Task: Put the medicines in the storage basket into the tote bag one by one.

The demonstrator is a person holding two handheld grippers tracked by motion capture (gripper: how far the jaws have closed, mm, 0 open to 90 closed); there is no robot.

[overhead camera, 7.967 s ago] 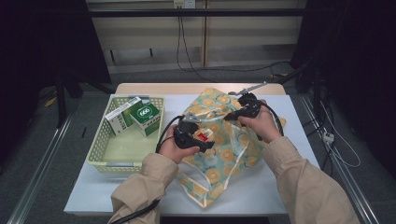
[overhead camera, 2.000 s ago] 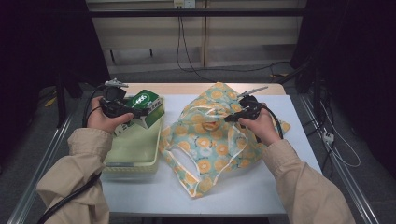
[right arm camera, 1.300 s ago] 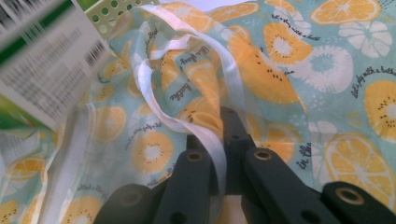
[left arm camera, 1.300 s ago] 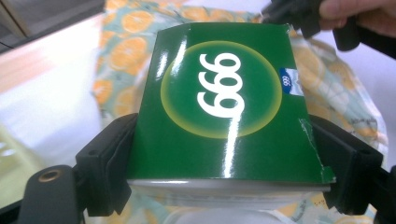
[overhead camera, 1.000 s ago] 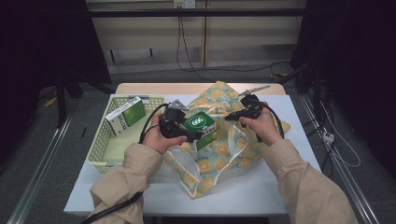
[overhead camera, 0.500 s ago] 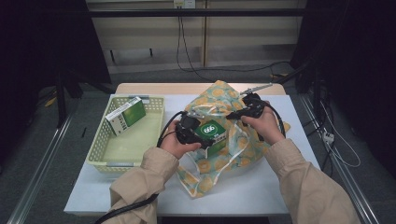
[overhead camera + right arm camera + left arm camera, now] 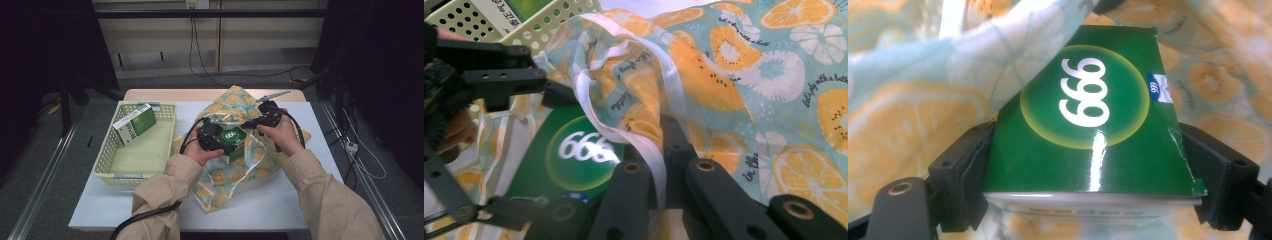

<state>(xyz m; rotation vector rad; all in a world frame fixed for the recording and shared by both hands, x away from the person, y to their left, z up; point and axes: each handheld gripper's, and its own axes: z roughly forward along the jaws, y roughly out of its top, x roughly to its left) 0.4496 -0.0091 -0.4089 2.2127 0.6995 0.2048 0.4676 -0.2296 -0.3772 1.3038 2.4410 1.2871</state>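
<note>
Holding a green box (image 7: 233, 137) tight between its fingers (image 7: 965, 175), the left gripper (image 7: 214, 136) has it at the mouth of the fruit-print bag (image 7: 235, 102) on the desk (image 7: 310, 200). The right gripper (image 7: 264, 114) has its fingers (image 7: 634, 195) squeezed shut on the bag's white handle strip (image 7: 644, 145), lifting the edge up. Another green box (image 7: 135, 122) lies in the yellow basket (image 7: 107, 160), well apart from the bag.

Printed bag (image 7: 235, 172) at table (image 7: 300, 210) centre: basket (image 7: 112, 160) just left of it holding one carton (image 7: 135, 123), second carton (image 7: 234, 137) at bag's mouth.
</note>
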